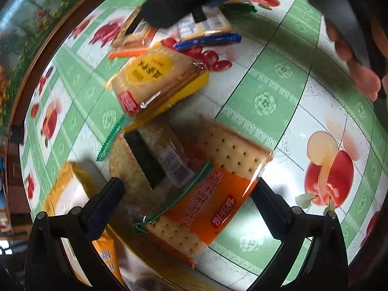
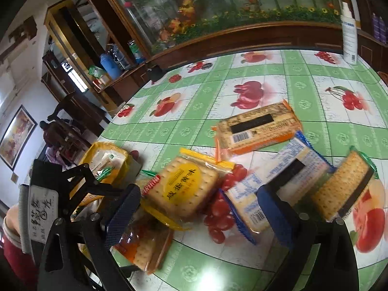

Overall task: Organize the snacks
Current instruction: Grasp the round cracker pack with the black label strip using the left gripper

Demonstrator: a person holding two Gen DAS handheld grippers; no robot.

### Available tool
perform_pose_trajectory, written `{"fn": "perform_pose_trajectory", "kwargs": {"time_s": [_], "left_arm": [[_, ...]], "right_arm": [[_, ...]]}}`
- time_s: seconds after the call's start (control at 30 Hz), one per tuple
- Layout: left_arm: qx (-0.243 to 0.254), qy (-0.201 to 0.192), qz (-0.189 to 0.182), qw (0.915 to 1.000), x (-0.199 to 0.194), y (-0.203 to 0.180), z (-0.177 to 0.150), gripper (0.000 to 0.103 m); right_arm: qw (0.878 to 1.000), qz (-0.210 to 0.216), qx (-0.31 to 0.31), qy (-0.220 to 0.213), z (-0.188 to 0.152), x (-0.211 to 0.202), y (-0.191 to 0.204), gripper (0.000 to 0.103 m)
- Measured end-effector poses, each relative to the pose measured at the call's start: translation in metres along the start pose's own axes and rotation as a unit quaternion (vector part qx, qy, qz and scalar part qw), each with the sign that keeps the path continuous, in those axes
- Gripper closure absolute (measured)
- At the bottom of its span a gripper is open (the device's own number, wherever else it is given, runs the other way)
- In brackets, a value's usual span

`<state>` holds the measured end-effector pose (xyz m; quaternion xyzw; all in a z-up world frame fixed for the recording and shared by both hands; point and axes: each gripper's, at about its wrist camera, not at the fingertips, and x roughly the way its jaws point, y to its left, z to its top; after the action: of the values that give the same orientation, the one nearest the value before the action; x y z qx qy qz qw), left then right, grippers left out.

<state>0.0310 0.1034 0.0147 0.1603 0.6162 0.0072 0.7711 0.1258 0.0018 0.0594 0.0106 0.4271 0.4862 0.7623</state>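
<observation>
Several cracker packets lie on the fruit-print tablecloth (image 1: 264,101). In the left wrist view my left gripper (image 1: 189,191) is open, its fingers on either side of an orange-labelled cracker packet (image 1: 213,194) that overlaps a green-edged packet (image 1: 150,160). A yellow-labelled packet (image 1: 155,82) lies beyond. In the right wrist view my right gripper (image 2: 198,213) is open above the yellow-labelled packet (image 2: 184,189) and a blue-edged packet (image 2: 278,179). A green-edged packet (image 2: 344,184) lies to the right and an orange-edged packet (image 2: 257,128) farther back.
A yellow basket (image 2: 106,162) holding packets stands at the table's left edge; it also shows in the left wrist view (image 1: 70,191). A white spray bottle (image 2: 349,31) stands at the far right. A wooden-framed flower display (image 2: 218,12) runs behind the table.
</observation>
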Motion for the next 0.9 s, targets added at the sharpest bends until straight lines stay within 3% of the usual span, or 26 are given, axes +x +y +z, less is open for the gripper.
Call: {"fn": "perform_pose_trajectory", "kwargs": {"time_s": [0.1,0.2,0.27,0.4,0.5,0.53,0.57,0.6,0.67,0.83,0.9], "left_arm": [[-0.015,0.008,-0.012,0.9998,-0.004,-0.007,-0.009,0.000],[-0.038,0.005,-0.058,0.9976,-0.015,-0.015,-0.018,0.000],[-0.046,-0.005,-0.098,0.9941,-0.024,-0.023,-0.023,0.000],[-0.110,-0.028,-0.131,0.9849,-0.029,-0.017,-0.029,0.000],[-0.160,-0.041,-0.110,0.9801,-0.028,-0.001,-0.032,0.000],[-0.196,-0.044,-0.100,0.9746,-0.026,0.010,-0.032,0.000],[-0.231,-0.046,-0.094,0.9672,-0.024,0.019,-0.033,0.000],[-0.282,-0.042,-0.092,0.9541,-0.019,0.029,-0.034,0.000],[-0.332,-0.034,-0.073,0.9398,-0.012,0.035,-0.035,0.000],[-0.376,-0.032,-0.019,0.9259,-0.009,0.009,-0.037,0.000],[-0.404,-0.044,-0.012,0.9138,-0.006,0.014,-0.035,0.000]], "right_arm": [[1.000,-0.008,0.002,-0.014,0.002,-0.010,-0.006,0.005],[1.000,-0.007,0.006,-0.022,0.006,-0.017,-0.011,0.005],[1.000,-0.002,0.007,-0.022,0.006,-0.018,-0.011,0.005],[1.000,0.005,0.003,-0.015,0.003,-0.015,-0.009,0.005],[1.000,0.005,0.002,-0.010,-0.002,-0.013,-0.009,0.005],[1.000,0.005,0.003,-0.009,-0.002,-0.012,-0.009,0.005],[1.000,0.005,0.005,-0.009,-0.003,-0.012,-0.009,0.005],[1.000,0.004,0.007,-0.012,-0.002,-0.013,-0.010,0.004],[1.000,0.005,0.011,-0.017,-0.001,-0.014,-0.011,0.004],[1.000,0.009,-0.001,-0.010,0.002,-0.008,-0.008,0.004],[1.000,0.007,-0.015,0.005,0.002,0.002,-0.003,0.004]]}}
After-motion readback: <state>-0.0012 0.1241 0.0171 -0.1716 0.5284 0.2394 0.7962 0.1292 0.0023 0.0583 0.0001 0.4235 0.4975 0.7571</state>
